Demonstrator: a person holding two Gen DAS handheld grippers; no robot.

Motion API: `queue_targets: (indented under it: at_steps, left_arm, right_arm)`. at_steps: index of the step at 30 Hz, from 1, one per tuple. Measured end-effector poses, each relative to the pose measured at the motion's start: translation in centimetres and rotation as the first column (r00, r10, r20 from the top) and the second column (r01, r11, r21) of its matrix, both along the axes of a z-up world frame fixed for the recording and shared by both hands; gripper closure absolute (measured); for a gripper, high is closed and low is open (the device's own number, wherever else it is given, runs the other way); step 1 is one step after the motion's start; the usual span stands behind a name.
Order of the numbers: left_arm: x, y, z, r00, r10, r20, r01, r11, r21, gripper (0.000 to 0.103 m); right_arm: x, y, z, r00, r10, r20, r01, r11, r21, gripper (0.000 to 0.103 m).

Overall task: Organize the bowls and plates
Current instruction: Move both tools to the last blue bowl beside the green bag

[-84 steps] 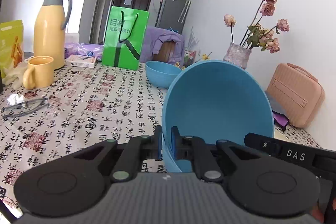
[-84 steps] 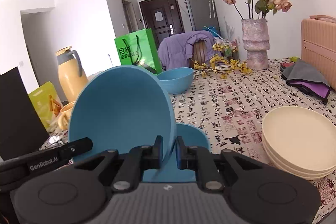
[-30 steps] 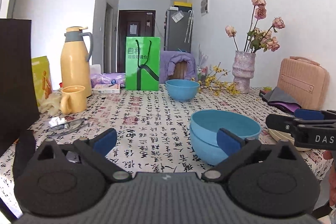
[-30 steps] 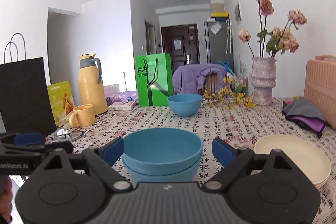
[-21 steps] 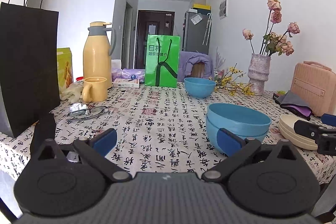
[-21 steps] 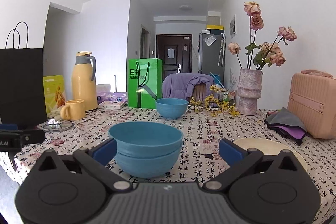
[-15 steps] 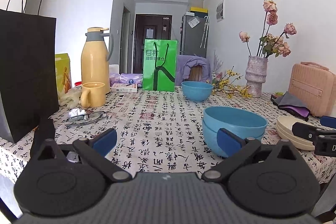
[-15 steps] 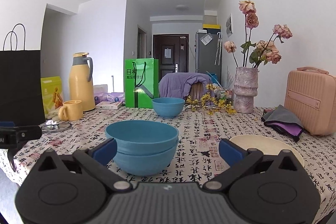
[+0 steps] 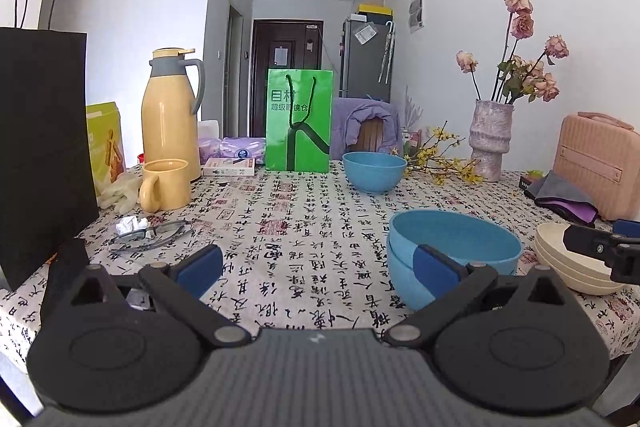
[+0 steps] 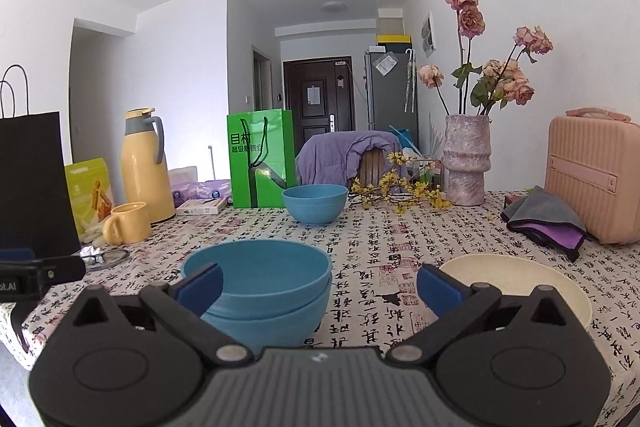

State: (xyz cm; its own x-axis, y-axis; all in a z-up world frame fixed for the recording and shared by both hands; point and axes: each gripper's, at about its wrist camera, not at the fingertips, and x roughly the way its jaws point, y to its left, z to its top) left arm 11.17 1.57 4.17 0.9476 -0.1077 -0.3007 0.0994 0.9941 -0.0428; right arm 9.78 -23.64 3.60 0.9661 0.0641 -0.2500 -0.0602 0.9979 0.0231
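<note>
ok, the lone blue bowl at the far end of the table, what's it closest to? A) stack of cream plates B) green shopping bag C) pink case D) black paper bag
B: the lone blue bowl sits just beside the green shopping bag, well away from the cream plates.

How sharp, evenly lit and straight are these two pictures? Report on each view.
Left wrist view: sharp, soft daylight, no glare; fisheye bends the black paper bag and walls, corners dark. Right wrist view: equally sharp; bright patches on the ceiling, soft shadow under the stacked blue bowls; the pink case bows at the edge.
</note>
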Motion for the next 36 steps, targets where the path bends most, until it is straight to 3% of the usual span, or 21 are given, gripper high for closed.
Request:
queue_targets:
  at_steps: [10,16,21,36]
  left_arm:
    - [8.0,-0.6,1.9,0.996,-0.037,-0.083,0.035,0.999,-0.021,0.000]
    - [12.5,-1.2,2.7,0.996,-0.047,-0.079,0.044,0.999,-0.028,0.000]
    - [15.9,-1.8,3.2,0.994,-0.062,-0.087,0.060,0.998,-0.030,0.000]
    - [28.7,-3.6,4.4,0.982,-0.084,-0.167,0.076,0.996,-0.054,0.000]
  right_arm:
    - [7.2,-2.3,2.5,0.999,-0.013,-0.042,0.013,1.000,0.003,0.000]
    - [12.6,-3.6,3.8,0.997,0.007,-0.077,-0.008,1.000,-0.019,0.000]
    - [16.7,-4.7,4.7,0.994,0.027,-0.110,-0.025,1.000,0.019,0.000]
    - [31.8,-7.3,6.4,0.950,0.112,-0.291,-0.085,0.991,0.104,0.000]
